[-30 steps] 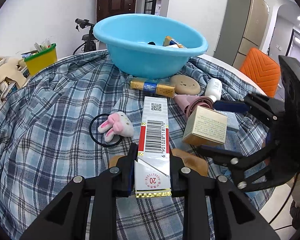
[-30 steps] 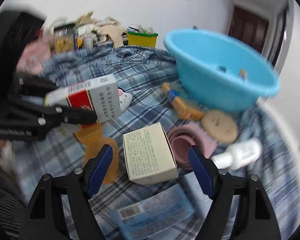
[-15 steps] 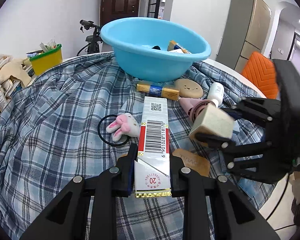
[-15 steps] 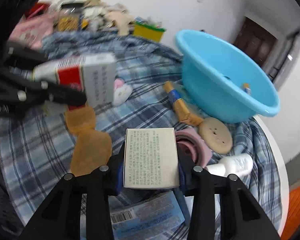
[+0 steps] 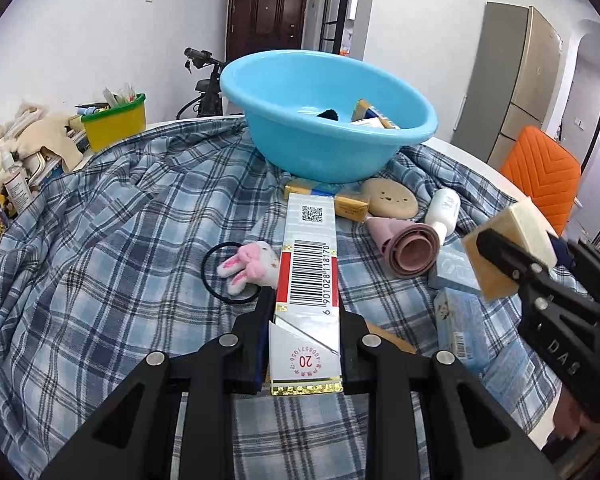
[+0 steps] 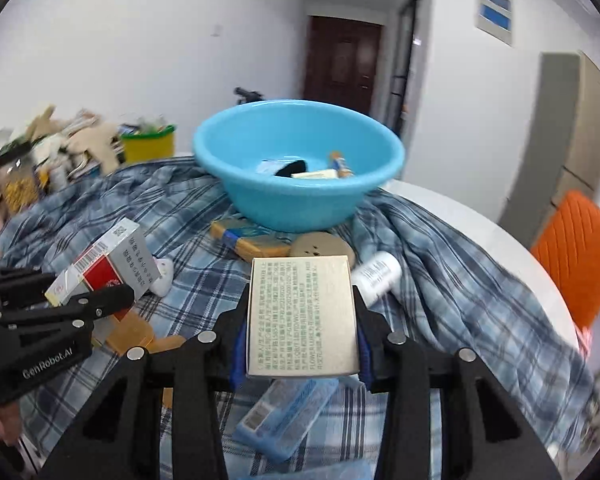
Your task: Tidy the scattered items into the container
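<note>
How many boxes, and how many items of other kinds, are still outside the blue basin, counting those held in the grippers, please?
Boxes: 5, the barcode carton, cream box, yellow-blue box, two pale blue packs.
Bottles: 1, white.
Rolls: 1, pink.
Discs: 1, tan.
Hair ties: 1, with bunny.
Total: 9.
</note>
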Motion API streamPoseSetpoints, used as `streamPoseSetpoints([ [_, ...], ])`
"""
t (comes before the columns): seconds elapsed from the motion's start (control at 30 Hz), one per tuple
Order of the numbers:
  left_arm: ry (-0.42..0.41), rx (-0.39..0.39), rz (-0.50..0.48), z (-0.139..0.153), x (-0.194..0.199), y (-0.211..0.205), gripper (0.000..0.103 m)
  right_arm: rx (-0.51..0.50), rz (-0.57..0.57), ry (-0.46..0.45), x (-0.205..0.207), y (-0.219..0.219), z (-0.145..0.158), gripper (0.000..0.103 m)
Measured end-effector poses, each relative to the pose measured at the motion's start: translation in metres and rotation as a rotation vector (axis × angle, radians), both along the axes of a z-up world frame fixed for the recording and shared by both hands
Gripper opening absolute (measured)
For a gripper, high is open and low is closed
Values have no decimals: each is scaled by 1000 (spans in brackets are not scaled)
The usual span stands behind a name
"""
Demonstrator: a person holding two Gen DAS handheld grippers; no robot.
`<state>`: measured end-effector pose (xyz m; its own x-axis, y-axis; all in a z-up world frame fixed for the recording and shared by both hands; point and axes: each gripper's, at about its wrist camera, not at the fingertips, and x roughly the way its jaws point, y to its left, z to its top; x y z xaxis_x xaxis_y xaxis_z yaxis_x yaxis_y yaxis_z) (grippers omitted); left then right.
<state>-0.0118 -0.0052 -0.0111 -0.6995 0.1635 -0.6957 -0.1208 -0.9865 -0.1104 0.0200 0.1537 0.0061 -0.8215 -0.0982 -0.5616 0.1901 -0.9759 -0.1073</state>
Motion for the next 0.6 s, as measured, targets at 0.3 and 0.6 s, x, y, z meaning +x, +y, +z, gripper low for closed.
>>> streamPoseSetpoints([
  [0.3, -11, -16, -31, -2, 1, 15, 26, -42, -38, -69, -4, 18, -13, 41],
  [0.6, 91, -10, -27, 50, -9, 19, 26, -80, -32, 64, -9, 29, 48, 41],
])
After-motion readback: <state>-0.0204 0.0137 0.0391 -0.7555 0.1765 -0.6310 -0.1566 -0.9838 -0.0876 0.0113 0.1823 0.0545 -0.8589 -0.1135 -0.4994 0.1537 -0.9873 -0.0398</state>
